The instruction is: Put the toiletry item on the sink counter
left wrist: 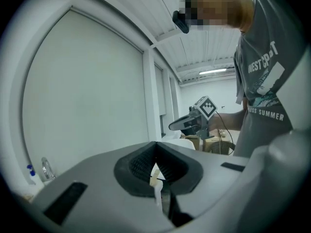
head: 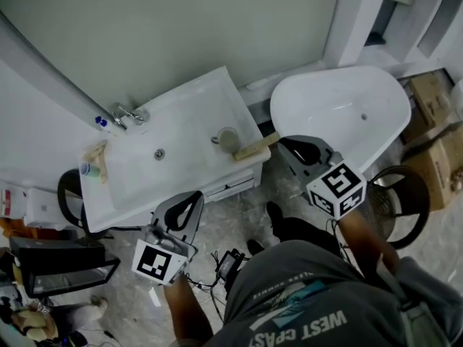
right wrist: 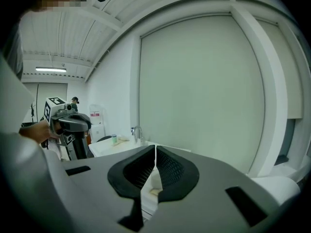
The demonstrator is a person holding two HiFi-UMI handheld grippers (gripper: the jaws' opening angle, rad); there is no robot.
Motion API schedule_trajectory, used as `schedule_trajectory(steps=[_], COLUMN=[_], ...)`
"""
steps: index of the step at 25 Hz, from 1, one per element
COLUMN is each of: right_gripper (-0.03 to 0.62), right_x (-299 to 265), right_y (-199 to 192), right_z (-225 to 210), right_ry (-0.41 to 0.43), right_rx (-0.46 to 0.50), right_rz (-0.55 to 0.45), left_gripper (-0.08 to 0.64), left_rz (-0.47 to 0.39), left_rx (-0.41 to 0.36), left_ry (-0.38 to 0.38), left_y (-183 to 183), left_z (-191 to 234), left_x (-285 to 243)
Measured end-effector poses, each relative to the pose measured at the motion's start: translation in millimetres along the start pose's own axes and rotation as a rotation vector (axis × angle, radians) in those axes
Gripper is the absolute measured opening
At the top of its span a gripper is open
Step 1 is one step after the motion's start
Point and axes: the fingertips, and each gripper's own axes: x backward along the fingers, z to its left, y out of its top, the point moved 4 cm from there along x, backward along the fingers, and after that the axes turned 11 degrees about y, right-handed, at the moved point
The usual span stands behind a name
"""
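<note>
A tan, stick-shaped toiletry item (head: 255, 147) lies on the right end of the white sink counter (head: 206, 92), beside a grey cup (head: 228, 139). My left gripper (head: 197, 194) hovers just in front of the counter's front edge, shut and holding nothing; its own view shows the jaws (left wrist: 156, 143) meeting. My right gripper (head: 284, 142) is shut and empty too, just right of the tan item, with its tips (right wrist: 155, 147) touching. Each gripper shows in the other's view: the right gripper (left wrist: 194, 120) and the left gripper (right wrist: 73, 123).
A faucet (head: 128, 113) stands at the counter's back left, with a blue-capped thing (head: 101, 122), a beige cloth (head: 96, 156) and a small teal cup (head: 85, 169) near it. A white bathtub (head: 340, 107) is at the right, cardboard boxes (head: 434, 143) beyond it.
</note>
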Motion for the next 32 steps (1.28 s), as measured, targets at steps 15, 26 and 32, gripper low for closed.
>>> schedule_trajectory(steps=[15, 26, 32], right_gripper=[0.034, 0.034, 0.114], right_x=[-46, -89, -112], right_y=[-48, -124, -167], right_z=[-62, -110, -132], right_ry=[-0.016, -0.076, -0.117], right_rx=[-0.097, -0.224, -0.303], right_rz=[0.043, 0.135, 0.181], left_gripper=[0.003, 0.002, 0.002], left_rz=[0.093, 0.18, 0.234], left_rx=[0.05, 0.101, 0.136], left_ry=[0.018, 0.001, -0.01], left_y=[-22, -52, -75], left_z=[21, 42, 53], left_x=[-46, -85, -104])
